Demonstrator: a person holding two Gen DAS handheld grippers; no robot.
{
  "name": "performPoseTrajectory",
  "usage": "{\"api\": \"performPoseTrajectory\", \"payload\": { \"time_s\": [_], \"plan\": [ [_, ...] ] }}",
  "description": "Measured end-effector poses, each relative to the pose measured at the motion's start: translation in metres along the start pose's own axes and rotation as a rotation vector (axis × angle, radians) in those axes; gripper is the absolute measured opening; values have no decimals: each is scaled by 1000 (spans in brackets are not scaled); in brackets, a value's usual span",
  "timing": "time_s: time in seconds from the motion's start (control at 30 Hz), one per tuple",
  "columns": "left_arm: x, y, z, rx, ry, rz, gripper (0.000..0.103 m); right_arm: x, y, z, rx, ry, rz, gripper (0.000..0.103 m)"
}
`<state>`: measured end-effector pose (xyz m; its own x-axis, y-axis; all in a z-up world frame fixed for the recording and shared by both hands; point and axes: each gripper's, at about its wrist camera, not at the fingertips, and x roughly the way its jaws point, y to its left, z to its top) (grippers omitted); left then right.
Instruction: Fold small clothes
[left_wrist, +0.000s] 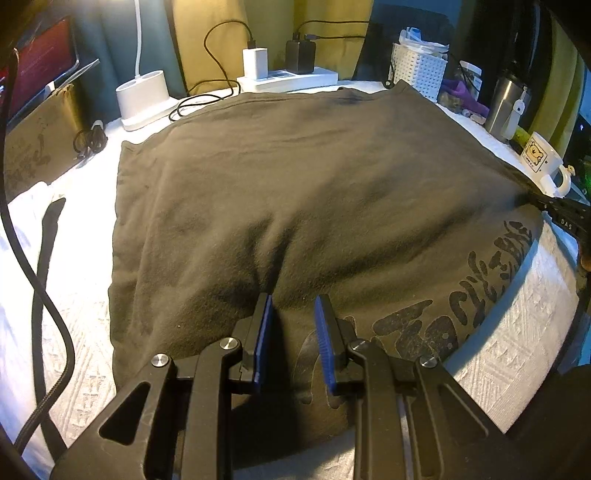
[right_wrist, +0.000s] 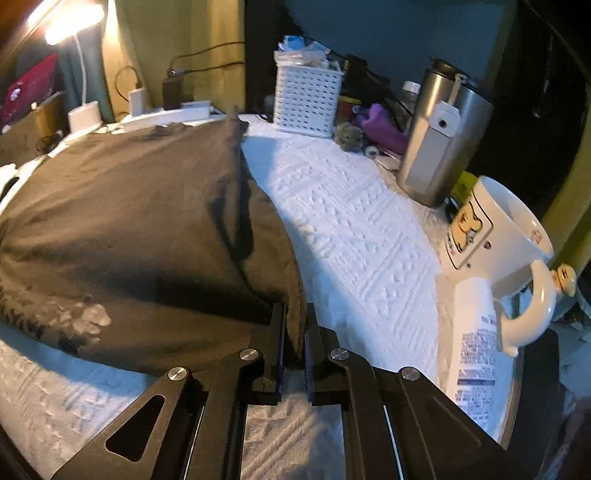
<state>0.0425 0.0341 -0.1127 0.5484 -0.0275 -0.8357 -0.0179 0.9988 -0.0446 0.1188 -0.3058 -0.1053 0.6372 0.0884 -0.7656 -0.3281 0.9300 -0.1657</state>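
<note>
Where the dark grey printed cotton garment (left_wrist: 295, 192) lies spread flat over the white embossed cloth (right_wrist: 354, 236) on the counter, its near hem carries large dark script, brush-like characters that cannot be read. The left claw (left_wrist: 293, 314) stands with its blue pads apart over that hem, a raised fold of fabric between them but not pinched. The right claw (right_wrist: 294, 332) is closed tight on the garment's right edge, near the front corner. In the left view a black part at the garment's right edge bears the white letters "DAS". The white ceramic mug (right_wrist: 495, 251) has a square label with a yellow bear; the small text under it is too blurred to read. A white tube (right_wrist: 474, 343) with fine print lies just beside the mug. A steel tumbler (right_wrist: 439, 136) and a white perforated plastic basket (right_wrist: 308, 99) line the far right edge, leaving a bare strip of cloth between them and the garment. A white power strip (left_wrist: 288, 79) runs along the far edge.
</note>
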Motion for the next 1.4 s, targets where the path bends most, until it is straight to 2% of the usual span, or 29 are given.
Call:
{"api": "performPoseTrajectory", "payload": {
  "time_s": [0.03,0.07,0.1,0.17,0.2,0.33,0.47,0.57,0.63,0.77,0.87,1.0,1.2,1.4],
  "plan": [
    [0,0,0,2,3,2,23,0,-5,1,30,2,-12,8],
    [0,0,1,2,5,1,23,1,-8,1,50,3,-29,15],
    [0,0,1,0,9,-2,23,0,-11,0,68,4,-47,29],
    [0,1,3,-1,19,-7,23,1,-17,1,93,7,-64,42],
    [0,1,4,-2,21,-11,23,0,-20,2,100,6,-69,45],
    [-4,8,13,-6,-5,-6,23,-5,-30,15,105,-14,-118,45],
    [-7,20,31,-20,-43,0,24,-6,-33,47,98,-63,-52,45],
    [-5,30,48,-28,-62,7,24,6,-22,82,41,-100,-8,45],
    [-2,35,56,-32,-71,5,26,23,-15,109,16,-112,34,45],
    [7,38,69,-38,-84,-14,30,75,2,158,3,-79,143,45],
    [15,37,74,-47,-87,-32,30,114,17,180,-17,-34,147,45],
    [23,40,76,-65,-81,-44,31,141,37,193,-30,6,204,45],
    [34,46,78,-80,-63,-52,31,151,74,182,-117,7,236,45],
    [40,49,78,-84,-56,-63,31,151,69,188,-73,-23,258,45]
  ]
}}
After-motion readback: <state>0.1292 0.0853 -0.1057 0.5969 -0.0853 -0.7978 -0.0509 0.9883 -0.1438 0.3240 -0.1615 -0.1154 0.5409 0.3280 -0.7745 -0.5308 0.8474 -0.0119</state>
